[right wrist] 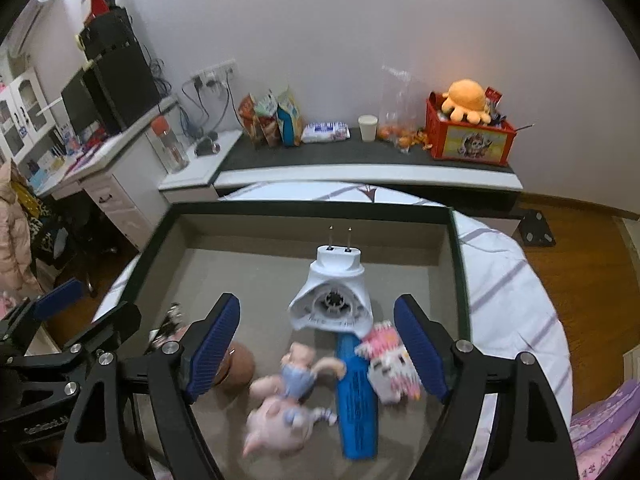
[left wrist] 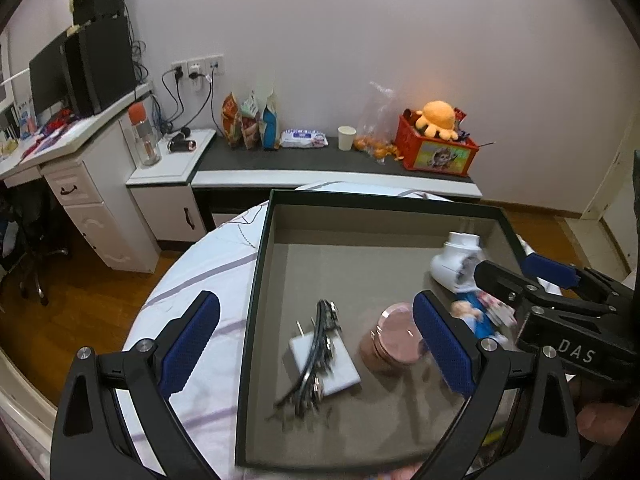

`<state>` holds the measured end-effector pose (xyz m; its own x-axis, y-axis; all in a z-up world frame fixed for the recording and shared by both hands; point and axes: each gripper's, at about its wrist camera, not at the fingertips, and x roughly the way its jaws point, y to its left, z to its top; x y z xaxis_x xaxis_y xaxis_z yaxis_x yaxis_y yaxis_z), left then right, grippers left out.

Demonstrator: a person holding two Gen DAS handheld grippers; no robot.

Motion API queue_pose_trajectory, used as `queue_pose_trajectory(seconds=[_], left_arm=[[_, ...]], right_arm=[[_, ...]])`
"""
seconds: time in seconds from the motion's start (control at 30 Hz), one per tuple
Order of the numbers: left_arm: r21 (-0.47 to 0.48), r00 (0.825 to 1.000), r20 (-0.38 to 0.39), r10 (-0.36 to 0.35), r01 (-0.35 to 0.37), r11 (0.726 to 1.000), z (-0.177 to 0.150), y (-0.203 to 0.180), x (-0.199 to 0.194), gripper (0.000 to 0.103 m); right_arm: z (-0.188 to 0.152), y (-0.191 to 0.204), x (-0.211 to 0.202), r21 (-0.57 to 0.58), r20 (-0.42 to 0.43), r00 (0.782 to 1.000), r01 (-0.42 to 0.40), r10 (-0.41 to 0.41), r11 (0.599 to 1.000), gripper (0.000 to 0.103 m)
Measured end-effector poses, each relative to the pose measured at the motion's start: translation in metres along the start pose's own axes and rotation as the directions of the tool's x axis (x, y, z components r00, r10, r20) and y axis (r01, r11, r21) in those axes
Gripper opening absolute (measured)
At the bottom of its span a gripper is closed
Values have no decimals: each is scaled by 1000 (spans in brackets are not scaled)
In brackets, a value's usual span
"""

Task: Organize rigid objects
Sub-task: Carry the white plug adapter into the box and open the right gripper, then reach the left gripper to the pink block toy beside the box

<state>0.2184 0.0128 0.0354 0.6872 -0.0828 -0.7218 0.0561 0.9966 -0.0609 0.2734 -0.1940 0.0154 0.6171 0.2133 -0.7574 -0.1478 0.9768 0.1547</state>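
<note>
Dark-rimmed tray: one white plug, one blue tube, perhaps two blurred figurines; both jaws wide, empty.

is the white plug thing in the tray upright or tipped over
Tipped over: the white plug lies on its side on the tray floor, prongs pointing level toward the far wall.

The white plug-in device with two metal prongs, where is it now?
The white plug-in device lies in the tray near its far wall, just beyond the blue stick and the pink-and-white block figure.
</note>
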Motion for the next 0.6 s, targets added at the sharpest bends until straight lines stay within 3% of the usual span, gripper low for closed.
queue_pose_trajectory(seconds=[0.33,0.6], left_arm=[[25,1000,21,-2,2,1000,-43,-12,-58,100],[35,998,-60,-16,18,999,-104,-23,-69,100]], right_arm=[[-51,-6,-74,49,92,996,-3,-2,999,83],[-112,-27,-106,132,65,998,-29,21,991,85]])
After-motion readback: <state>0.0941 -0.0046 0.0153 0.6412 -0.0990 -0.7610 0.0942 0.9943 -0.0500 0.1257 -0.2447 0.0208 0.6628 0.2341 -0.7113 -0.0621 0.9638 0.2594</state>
